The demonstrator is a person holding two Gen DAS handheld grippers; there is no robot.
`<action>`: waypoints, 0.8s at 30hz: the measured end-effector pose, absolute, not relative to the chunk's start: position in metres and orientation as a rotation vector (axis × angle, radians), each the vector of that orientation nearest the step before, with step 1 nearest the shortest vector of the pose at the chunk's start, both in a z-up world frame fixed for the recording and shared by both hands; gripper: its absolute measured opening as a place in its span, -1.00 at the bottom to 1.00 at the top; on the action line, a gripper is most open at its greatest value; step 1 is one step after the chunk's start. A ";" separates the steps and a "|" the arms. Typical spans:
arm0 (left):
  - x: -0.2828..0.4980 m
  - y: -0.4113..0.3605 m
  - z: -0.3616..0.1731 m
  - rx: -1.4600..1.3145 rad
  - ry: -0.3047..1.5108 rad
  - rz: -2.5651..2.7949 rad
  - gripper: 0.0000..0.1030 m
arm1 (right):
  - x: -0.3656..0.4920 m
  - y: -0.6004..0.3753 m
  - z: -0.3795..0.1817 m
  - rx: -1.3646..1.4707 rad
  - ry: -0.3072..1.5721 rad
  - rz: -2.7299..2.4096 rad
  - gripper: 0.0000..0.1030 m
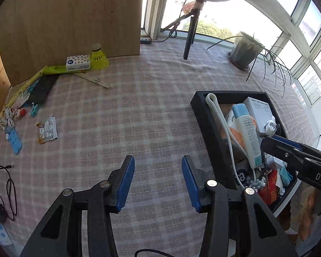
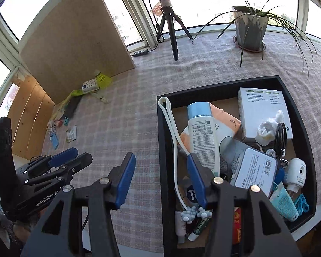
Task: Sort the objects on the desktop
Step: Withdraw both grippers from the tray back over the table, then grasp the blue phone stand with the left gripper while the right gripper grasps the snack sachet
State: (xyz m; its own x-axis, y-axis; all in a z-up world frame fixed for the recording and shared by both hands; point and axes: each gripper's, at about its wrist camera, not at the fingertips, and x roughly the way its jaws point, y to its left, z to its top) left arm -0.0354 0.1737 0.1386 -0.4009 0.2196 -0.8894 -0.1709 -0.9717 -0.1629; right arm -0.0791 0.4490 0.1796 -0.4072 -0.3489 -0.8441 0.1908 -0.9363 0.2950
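My left gripper (image 1: 157, 160) hangs open over bare checked tablecloth, nothing between its blue pads; the right wrist view shows it at the lower left (image 2: 75, 156). My right gripper (image 2: 160, 158) is open too, straddling the left wall of the black tray (image 2: 163, 141) and holding nothing; from the left wrist it reaches in over the tray (image 1: 267, 141). The tray (image 1: 205, 124) holds a blue-capped lotion bottle (image 2: 201, 132), a white box (image 2: 263, 115) and several small items. Loose at the far left lie a yellow shuttlecock (image 1: 98, 59), a tissue pack (image 1: 78, 63), a sachet (image 1: 47, 129) and a blue clip (image 1: 34, 109).
A wooden board (image 1: 70, 17) stands upright behind the loose items. A tripod leg (image 1: 189, 40) and a potted plant (image 1: 245, 52) stand at the back by the windows. Black cables and a power strip (image 1: 0, 209) lie at the left table edge.
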 end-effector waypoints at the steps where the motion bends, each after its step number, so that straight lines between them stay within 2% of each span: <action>1: -0.037 0.163 0.137 -1.578 -0.079 2.461 -0.15 | -0.080 0.441 0.177 1.486 -0.203 -2.374 -0.03; 6: -0.049 0.107 0.126 -1.650 -0.168 2.517 -0.15 | -0.087 0.404 0.169 1.492 -0.159 -2.320 -0.03; 11: -0.063 0.044 0.113 -1.744 -0.254 2.590 -0.04 | -0.094 0.357 0.159 1.504 -0.085 -2.248 -0.01; 16: -0.077 -0.027 0.092 -1.873 -0.412 2.627 -0.04 | -0.106 0.298 0.152 1.506 -0.004 -2.177 0.10; 24: -0.104 -0.123 0.061 -2.040 -0.628 2.659 -0.02 | -0.122 0.191 0.132 1.514 0.124 -2.071 0.13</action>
State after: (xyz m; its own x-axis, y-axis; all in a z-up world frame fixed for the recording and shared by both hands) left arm -0.1042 -0.1225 0.0607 -0.2611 0.0096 -0.9653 0.4230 -0.8977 -0.1233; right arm -0.1220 0.1912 0.1320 -0.2007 -0.3846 -0.9010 0.4894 -0.8361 0.2479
